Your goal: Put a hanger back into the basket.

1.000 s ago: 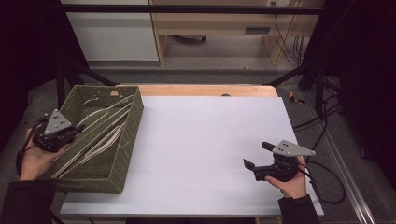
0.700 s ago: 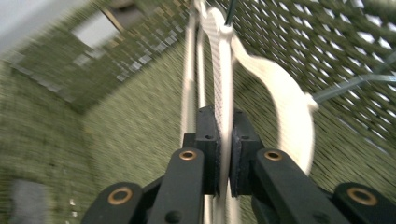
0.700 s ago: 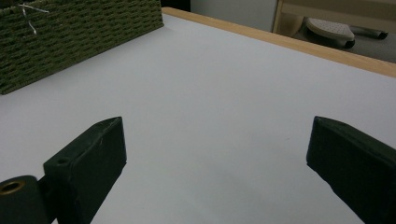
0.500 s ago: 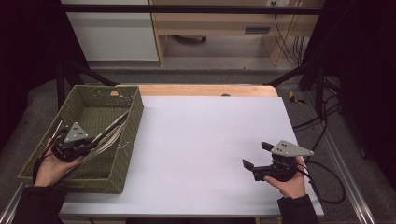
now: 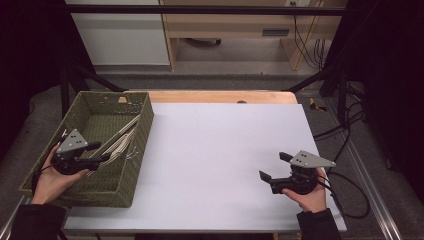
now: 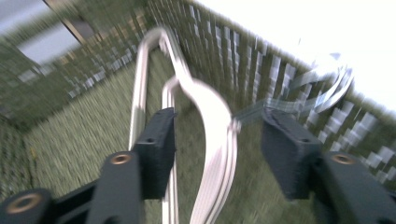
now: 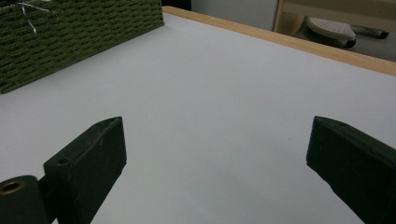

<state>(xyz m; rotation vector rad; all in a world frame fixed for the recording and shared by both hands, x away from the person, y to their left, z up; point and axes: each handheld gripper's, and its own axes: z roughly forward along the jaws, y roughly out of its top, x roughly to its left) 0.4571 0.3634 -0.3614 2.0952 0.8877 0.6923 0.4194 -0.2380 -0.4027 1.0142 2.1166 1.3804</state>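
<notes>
Green woven basket (image 5: 135, 150), pale flat straps (image 6: 215, 140) inside

Wide bare stretch of white rectangular tabletop (image 5: 220, 150) between both hands, free passage across it. Only obstacle on it: green woven rectangular basket (image 5: 131, 165) at left edge, its tall walls block side entry, open from above. Inside, long pale flat cable bundle (image 6: 212, 140) crowds the right wall and runs between the parted jaws of the left black two-jaw gripper (image 6: 217, 140). Right black two-jaw gripper (image 7: 215, 154), jaws spread, faces clear tabletop; basket wall stands well apart at far left.
</notes>
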